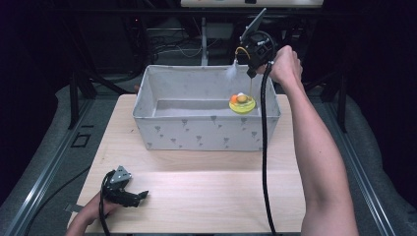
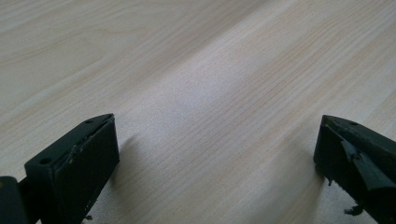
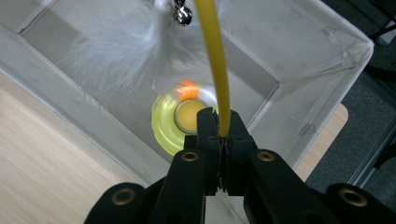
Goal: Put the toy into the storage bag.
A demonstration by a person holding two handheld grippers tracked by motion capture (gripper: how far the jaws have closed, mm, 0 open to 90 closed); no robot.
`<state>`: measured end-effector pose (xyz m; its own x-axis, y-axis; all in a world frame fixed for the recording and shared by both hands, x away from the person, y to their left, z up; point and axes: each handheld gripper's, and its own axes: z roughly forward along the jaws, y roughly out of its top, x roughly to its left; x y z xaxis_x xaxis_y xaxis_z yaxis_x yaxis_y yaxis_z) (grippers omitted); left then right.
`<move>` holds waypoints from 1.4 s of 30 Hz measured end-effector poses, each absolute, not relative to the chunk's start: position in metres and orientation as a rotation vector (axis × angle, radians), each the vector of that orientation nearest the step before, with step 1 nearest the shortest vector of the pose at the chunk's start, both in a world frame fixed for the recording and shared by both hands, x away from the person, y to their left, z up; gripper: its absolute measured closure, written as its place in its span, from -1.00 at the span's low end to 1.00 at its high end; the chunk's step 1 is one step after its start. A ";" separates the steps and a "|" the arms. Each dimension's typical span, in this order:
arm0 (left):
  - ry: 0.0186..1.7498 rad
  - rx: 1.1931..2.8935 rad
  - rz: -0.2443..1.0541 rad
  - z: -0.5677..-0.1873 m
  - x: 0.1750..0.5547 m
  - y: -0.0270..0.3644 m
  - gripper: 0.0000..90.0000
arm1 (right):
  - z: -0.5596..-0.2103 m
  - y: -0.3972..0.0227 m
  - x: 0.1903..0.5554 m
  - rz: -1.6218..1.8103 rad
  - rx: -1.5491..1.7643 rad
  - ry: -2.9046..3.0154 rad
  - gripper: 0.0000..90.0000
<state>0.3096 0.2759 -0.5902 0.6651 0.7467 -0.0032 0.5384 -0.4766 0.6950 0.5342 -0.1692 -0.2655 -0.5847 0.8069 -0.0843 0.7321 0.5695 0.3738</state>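
A yellow round toy base (image 1: 242, 105) with an orange ball lies in the right part of a grey fabric box (image 1: 206, 130). A thin yellow wand (image 3: 212, 46) rises from it, carrying a white feather (image 3: 126, 51) and a small bell (image 3: 183, 16). My right gripper (image 3: 222, 133) is shut on the wand, held above the box's far right corner (image 1: 252, 73). The base (image 3: 166, 123) looks blurred below the jaws. My left gripper (image 1: 142, 195) rests near the table's front left corner. It stands open (image 2: 217, 154) over bare wood, with nothing between the jaws.
The box sits on the far half of the light wooden table (image 1: 206, 191). The right gripper's black cable (image 1: 264, 147) hangs down across the box's right end. Dark frames and cables stand behind the table.
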 end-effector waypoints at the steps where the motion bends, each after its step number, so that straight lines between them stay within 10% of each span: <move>1: 0.987 2.199 0.395 -0.590 0.310 0.276 -1.00 | -0.267 -0.170 0.534 0.436 1.279 2.557 0.96; 42: 0.989 2.198 0.396 -0.590 0.310 0.276 -1.00 | -0.369 -0.208 0.531 0.270 1.363 2.661 0.96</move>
